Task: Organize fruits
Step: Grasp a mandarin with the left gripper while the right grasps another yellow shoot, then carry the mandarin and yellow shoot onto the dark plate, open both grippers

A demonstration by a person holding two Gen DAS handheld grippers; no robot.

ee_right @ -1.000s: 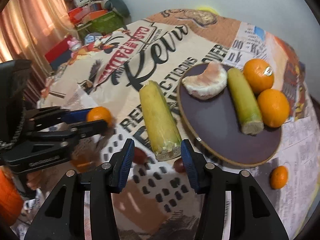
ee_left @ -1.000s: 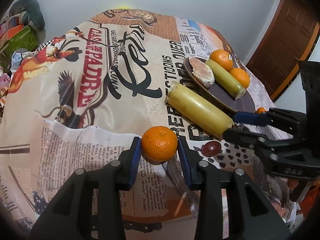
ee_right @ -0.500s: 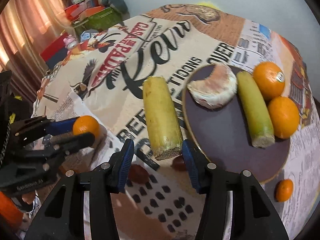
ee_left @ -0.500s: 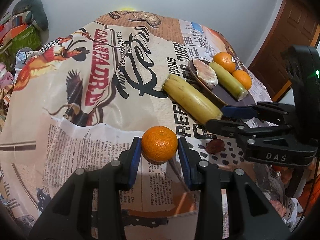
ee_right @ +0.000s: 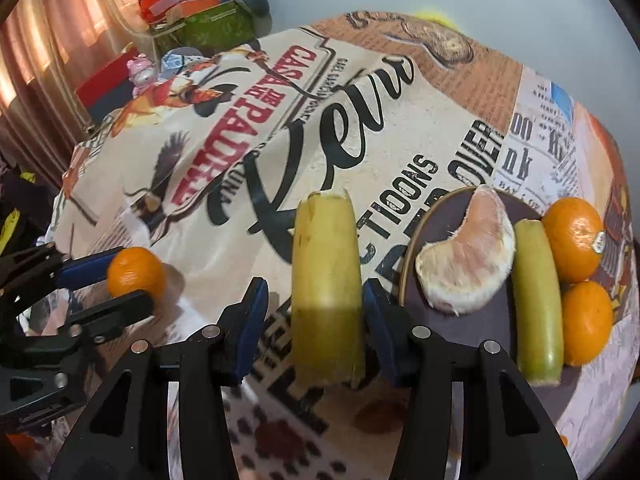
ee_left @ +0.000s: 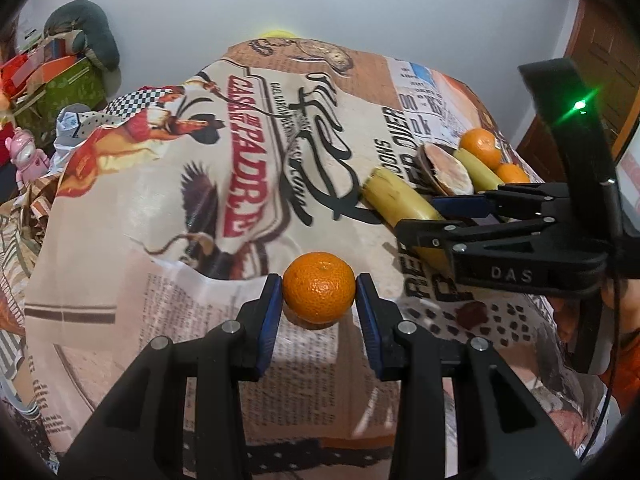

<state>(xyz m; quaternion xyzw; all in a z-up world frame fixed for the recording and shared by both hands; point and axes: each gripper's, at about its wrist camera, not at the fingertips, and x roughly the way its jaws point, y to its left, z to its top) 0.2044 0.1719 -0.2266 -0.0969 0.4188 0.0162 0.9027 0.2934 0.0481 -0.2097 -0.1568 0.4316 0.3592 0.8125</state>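
Note:
My left gripper (ee_left: 319,300) is shut on a small mandarin (ee_left: 319,287), its blue pads against both sides, low over the printed tablecloth. In the right wrist view that mandarin (ee_right: 136,272) shows at the left. My right gripper (ee_right: 312,292) straddles a cut yellow banana piece (ee_right: 326,260) lying on the cloth. Its jaws are closing with the piece between them, and a gap still shows on the left side. A dark round plate (ee_right: 472,344) to the right holds a peeled citrus segment (ee_right: 468,264), a greener banana piece (ee_right: 538,304) and two oranges (ee_right: 574,240).
Two dark red fruits (ee_right: 376,416) lie on the cloth near the table's front edge. Past the far left edge are a green box (ee_right: 208,24), a pink toy (ee_right: 140,70) and a curtain. A wooden door (ee_left: 608,60) stands at the right.
The right gripper has slid forward along the banana piece, which now reaches deeper between its fingers. The left gripper still holds the mandarin and has shifted slightly.

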